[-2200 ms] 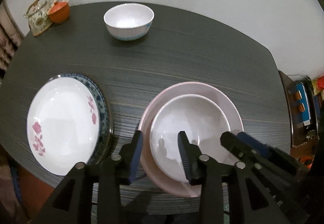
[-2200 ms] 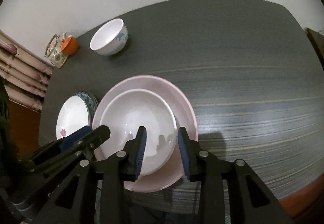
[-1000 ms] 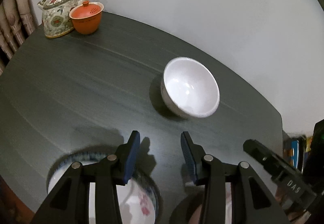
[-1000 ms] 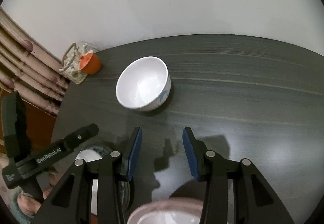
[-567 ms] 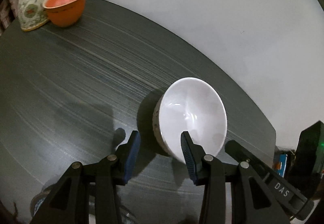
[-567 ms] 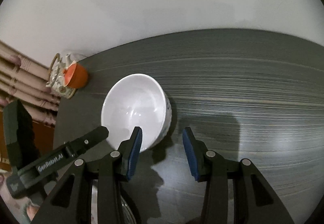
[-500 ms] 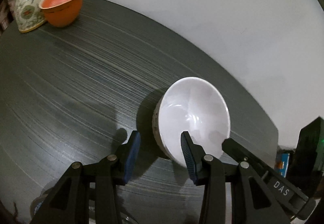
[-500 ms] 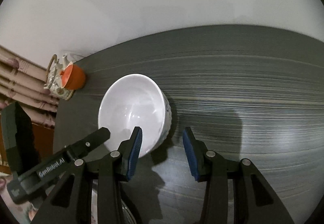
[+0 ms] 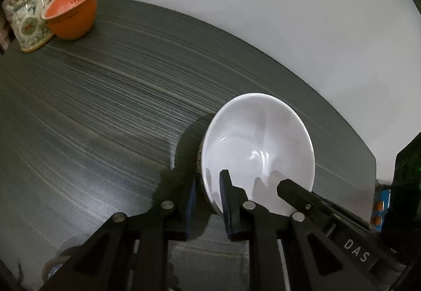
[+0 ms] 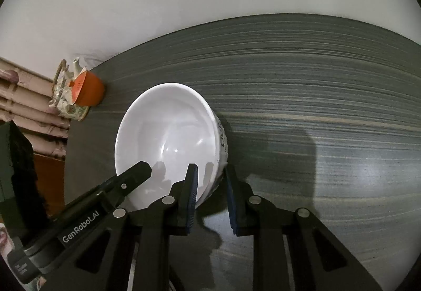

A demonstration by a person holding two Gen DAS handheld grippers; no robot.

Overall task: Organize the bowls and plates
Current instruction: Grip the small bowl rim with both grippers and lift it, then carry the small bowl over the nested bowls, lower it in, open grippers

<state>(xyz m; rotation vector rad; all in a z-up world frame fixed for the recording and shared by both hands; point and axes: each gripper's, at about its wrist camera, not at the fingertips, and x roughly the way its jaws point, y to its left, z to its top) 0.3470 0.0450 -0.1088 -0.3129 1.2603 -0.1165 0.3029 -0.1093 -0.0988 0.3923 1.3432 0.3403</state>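
Observation:
A white bowl (image 9: pixel 257 149) with a blue pattern on its outside (image 10: pixel 168 133) stands on the dark table (image 9: pixel 105 107). My left gripper (image 9: pixel 208 201) straddles the bowl's near left rim, one finger outside and one inside, and is shut on it. My right gripper (image 10: pixel 210 196) is shut on the near right rim in the same way. In the left wrist view, a black finger of the right gripper (image 9: pixel 292 187) reaches into the bowl. The right wrist view likewise shows a finger of the left gripper (image 10: pixel 136 170) inside the bowl.
A patterned teapot (image 9: pixel 29 20) and an orange lidded cup (image 9: pixel 71 15) stand at the table's far left corner, against the white wall. The edge of a blue-rimmed plate (image 9: pixel 52 267) shows at the bottom left. The table's far edge runs close behind the bowl.
Both grippers moved from the stacked plates to the far white bowl. Their fingers then narrowed from wide open onto opposite sides of its near rim.

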